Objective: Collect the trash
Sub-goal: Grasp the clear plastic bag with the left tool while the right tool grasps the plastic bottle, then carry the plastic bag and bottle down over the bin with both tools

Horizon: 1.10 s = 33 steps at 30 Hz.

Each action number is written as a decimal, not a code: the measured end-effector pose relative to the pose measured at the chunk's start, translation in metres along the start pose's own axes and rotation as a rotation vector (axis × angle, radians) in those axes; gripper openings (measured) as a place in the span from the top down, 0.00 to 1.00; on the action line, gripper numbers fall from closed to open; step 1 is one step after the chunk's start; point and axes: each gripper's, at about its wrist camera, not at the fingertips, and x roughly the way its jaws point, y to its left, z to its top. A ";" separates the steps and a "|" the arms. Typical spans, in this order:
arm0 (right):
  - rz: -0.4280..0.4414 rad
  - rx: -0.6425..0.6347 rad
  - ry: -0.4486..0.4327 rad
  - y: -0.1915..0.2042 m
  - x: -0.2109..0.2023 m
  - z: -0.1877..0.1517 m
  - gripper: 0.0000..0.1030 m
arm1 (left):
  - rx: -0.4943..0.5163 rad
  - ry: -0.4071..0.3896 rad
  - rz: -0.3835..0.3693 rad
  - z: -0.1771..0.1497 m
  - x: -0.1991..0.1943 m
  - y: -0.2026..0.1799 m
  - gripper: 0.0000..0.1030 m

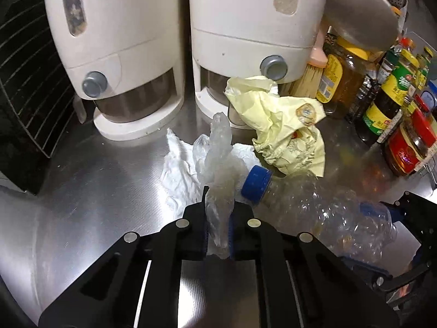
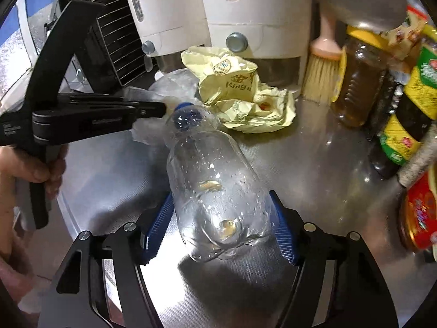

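Countertop (image 1: 82, 191): brushed steel is seen across both views, with all the trash lying on it.
Dispensers (image 1: 120, 54): two tall white units are stood at the back, each with a grey knob low on its front.
Wire rack (image 1: 24, 87): a dark rack is seen at the left edge, beside the left dispenser.
Jars (image 1: 387, 104): sauce and oil containers are crowded along the right side, with a pink-handled brush (image 2: 323, 65) stood beside them.
Bottle (image 2: 215, 186): a clear plastic bottle with a blue cap is laid on its side on the steel, cap pointed toward the dispensers.
Yellow wrapper (image 1: 286, 125): crumpled paper is lying just beyond the cap, against the right dispenser's foot.
White tissue (image 1: 180, 169): a crumpled piece is spread flat on the steel under the clear bag (image 1: 218, 169).
Right gripper (image 2: 222, 232): the blue pads are set either side of the bottle's base; whether they press on it cannot be told.
Left gripper (image 1: 218, 218): the jaws are pressed together on the clear bag, which is pinched upright just beside the cap.
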 end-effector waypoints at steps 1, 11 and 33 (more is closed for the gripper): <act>-0.009 0.004 -0.007 0.002 -0.005 -0.001 0.33 | 0.002 -0.008 0.007 -0.001 -0.007 0.001 0.91; -0.137 0.056 -0.087 0.020 -0.072 -0.023 0.36 | -0.001 -0.047 0.007 -0.036 -0.075 0.002 0.91; -0.219 0.084 -0.189 0.119 -0.206 -0.121 0.37 | 0.055 -0.139 -0.092 -0.202 -0.229 -0.044 0.91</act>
